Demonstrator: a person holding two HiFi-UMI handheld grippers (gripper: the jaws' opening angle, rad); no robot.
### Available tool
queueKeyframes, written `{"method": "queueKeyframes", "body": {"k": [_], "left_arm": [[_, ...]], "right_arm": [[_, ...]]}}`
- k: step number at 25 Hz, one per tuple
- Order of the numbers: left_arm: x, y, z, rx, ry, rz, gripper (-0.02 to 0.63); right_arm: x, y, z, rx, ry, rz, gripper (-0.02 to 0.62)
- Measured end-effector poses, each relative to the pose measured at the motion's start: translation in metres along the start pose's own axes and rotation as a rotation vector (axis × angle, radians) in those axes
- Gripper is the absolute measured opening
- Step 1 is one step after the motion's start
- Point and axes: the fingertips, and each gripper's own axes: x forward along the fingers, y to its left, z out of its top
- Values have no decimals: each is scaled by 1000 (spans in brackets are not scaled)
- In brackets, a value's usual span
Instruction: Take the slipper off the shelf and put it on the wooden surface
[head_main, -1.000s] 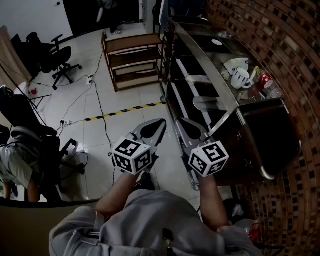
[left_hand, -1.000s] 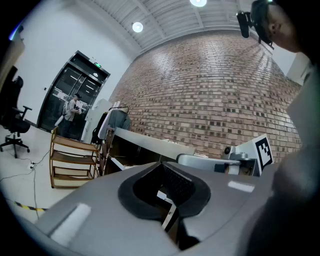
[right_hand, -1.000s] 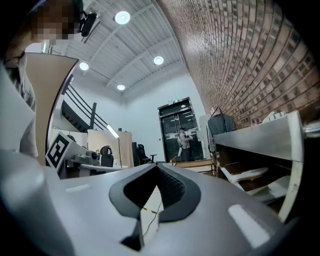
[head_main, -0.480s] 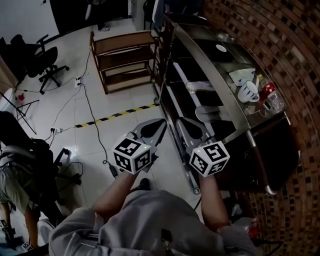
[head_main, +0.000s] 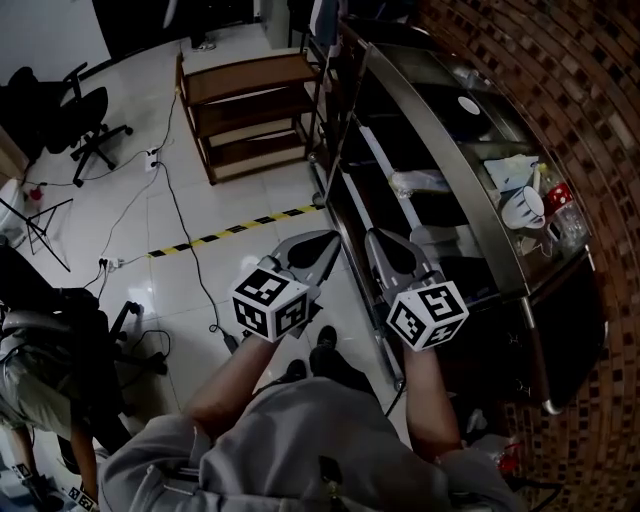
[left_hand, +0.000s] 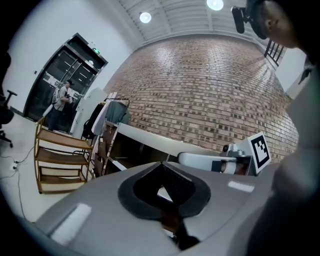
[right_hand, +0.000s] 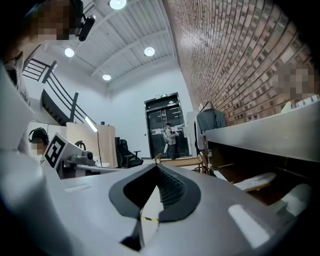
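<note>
A pale slipper (head_main: 420, 182) lies on a middle shelf of the dark metal rack (head_main: 430, 130), and a second pale slipper (head_main: 438, 240) lies nearer to me. In the right gripper view a slipper (right_hand: 257, 181) shows on the shelf at the right. My left gripper (head_main: 325, 240) and right gripper (head_main: 378, 238) are side by side in front of my body, over the tiled floor beside the rack's near end. Both are shut with nothing between the jaws (left_hand: 160, 165) (right_hand: 156, 167). The low wooden shelf unit (head_main: 250, 110) stands farther off on the floor, left of the rack.
A mug (head_main: 525, 205) and small items sit on the rack's top. A black-and-yellow tape strip (head_main: 230, 233) and cables cross the floor. Office chairs (head_main: 85, 120) stand at the left. A seated person (head_main: 30, 370) is at the near left. A brick wall (head_main: 560, 80) runs along the right.
The view has shifted towards the rack, which now sits closer and more central. Both grippers stay shut and level. My feet now show below the grippers.
</note>
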Motion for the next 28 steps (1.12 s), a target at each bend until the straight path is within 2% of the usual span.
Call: {"method": "queueKeyframes", "body": {"k": [8,14,21,28], "left_arm": [[55,40,4,0,31,-46,-5],[123,61,8,18,87,-108,-5],[190,54,10,62,157,-219,-5],[231,36,3,89,228,-356,-5]], "right_arm": [[50,-47,0,10,6,-14,-2],[77,-106,3,30,-17,-80,-2],[87,-159,3,-4,-8,-178,-2],[71,-194,0,28,-18,-323,-2]]}}
